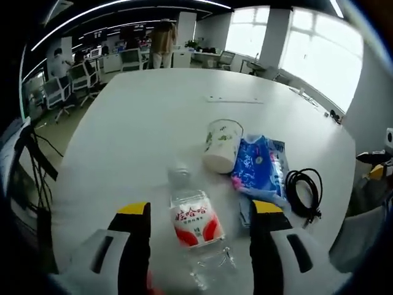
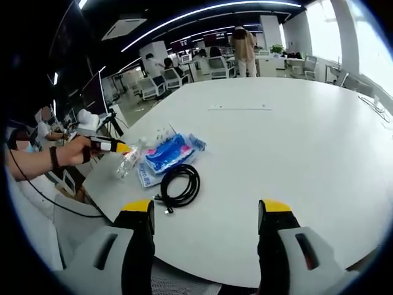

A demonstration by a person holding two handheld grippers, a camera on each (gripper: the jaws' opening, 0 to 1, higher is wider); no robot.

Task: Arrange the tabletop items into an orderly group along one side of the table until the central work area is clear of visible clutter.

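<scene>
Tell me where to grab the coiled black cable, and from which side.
Grip the black cable across one side of its loop, claw coming straight down from above. It lies flat on the table, so only its top is exposed; the side away from the blue packet has bare table around it.

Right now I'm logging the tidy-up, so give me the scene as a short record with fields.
left gripper: open, jaws either side of the water bottle
right gripper: open, holds nothing
water bottle: lying on its side
paper cup: tipped over beside the blue packet
black cable: coiled next to the blue packet
table: white, items grouped near one edge
</scene>
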